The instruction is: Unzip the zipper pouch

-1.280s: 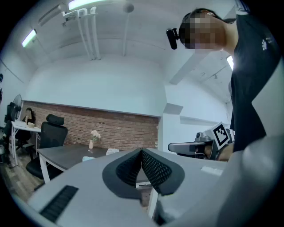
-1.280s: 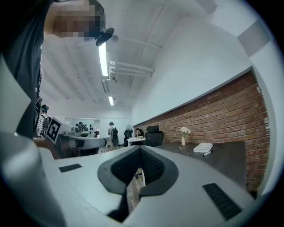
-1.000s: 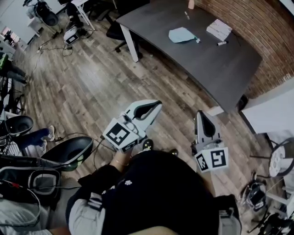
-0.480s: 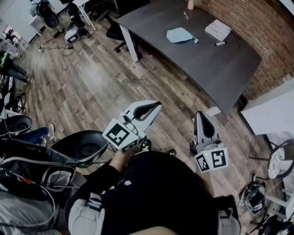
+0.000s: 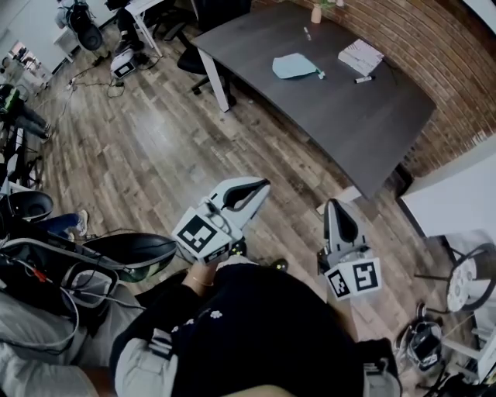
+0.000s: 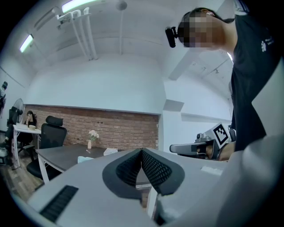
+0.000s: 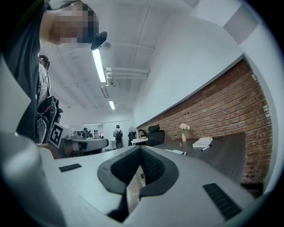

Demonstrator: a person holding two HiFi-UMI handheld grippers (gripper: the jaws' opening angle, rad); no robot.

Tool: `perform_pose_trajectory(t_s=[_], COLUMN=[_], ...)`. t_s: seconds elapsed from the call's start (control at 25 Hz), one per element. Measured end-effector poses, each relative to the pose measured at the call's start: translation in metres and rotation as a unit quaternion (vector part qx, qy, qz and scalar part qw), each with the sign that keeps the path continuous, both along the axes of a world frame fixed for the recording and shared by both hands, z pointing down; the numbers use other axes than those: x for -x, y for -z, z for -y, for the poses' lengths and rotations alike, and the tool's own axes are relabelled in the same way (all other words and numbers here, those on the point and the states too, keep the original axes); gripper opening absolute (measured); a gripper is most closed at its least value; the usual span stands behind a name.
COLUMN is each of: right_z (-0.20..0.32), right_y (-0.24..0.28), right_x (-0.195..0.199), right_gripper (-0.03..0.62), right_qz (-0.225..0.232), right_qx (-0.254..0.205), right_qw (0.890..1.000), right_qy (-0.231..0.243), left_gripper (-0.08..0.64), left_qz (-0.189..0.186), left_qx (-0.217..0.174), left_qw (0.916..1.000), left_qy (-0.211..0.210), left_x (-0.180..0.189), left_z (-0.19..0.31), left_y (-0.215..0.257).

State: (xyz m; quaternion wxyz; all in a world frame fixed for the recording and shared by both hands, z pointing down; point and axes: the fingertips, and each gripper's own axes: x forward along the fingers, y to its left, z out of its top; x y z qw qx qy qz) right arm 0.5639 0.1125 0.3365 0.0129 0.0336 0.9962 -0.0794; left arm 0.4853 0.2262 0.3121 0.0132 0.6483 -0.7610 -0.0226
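Observation:
The light blue zipper pouch [image 5: 295, 66] lies flat on the dark table [image 5: 364, 116], far ahead of both grippers; it shows small on that table [image 6: 62, 156] in the left gripper view as a pouch [image 6: 84, 158] and in the right gripper view as a pouch [image 7: 176, 152]. My left gripper [image 5: 266, 184] is held level over the wooden floor, jaws shut with nothing between them. My right gripper [image 5: 331, 204] hangs beside it, also shut and empty. Both are well short of the table.
A white notebook [image 5: 359, 56], a black pen [image 5: 364, 79] and a small vase [image 5: 316, 14] also sit on the table. Office chairs [image 5: 81, 29], cables and bags crowd the left side. A brick wall [image 5: 434, 46] runs behind the table, a white cabinet [image 5: 453, 205] at right.
Both grippers and the view have advanced toward the table; the table and pouch sit lower-left in the head view than before. Jaws stay shut.

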Motion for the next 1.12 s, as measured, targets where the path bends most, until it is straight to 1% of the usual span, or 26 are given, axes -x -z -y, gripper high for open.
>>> perform_pose_trajectory(t_s=[0.28, 0.52, 0.64, 0.84, 0.96, 1.12], right_z=[0.007, 0.013, 0.021, 0.038, 0.048, 0.054], right_y=[-0.007, -0.010, -0.005, 0.003, 0.006, 0.005], right_x=[-0.012, -0.008, -0.002, 0.016, 0.034, 0.066], right_gripper=[0.000, 0.000, 0.000, 0.000, 0.000, 0.000], right_qz=[-0.003, -0.004, -0.002, 0.000, -0.001, -0.004], right_qx=[0.007, 0.015, 0.016, 0.001, -0.005, -0.002], right_qw=[1.000, 0.999, 1.000, 1.000, 1.000, 1.000], right_qy=[0.020, 0.030, 0.027, 0.014, 0.009, 0.014], left_gripper=[0.005, 0.005, 0.005, 0.005, 0.005, 0.005], left_qz=[0.001, -0.005, -0.006, -0.002, -0.004, 0.001], left_qx=[0.016, 0.019, 0.011, -0.001, -0.014, -0.015], left_qw=[0.9997, 0.9996, 0.9998, 1.0000, 0.9999, 0.9999], left_qy=[0.017, 0.019, 0.012, -0.001, -0.003, 0.000], left_x=[-0.020, -0.018, -0.009, 0.013, 0.031, 0.062], left_z=[0.000, 0.009, 0.021, 0.040, 0.050, 0.054], left_y=[-0.006, -0.007, -0.004, -0.001, 0.003, 0.004])
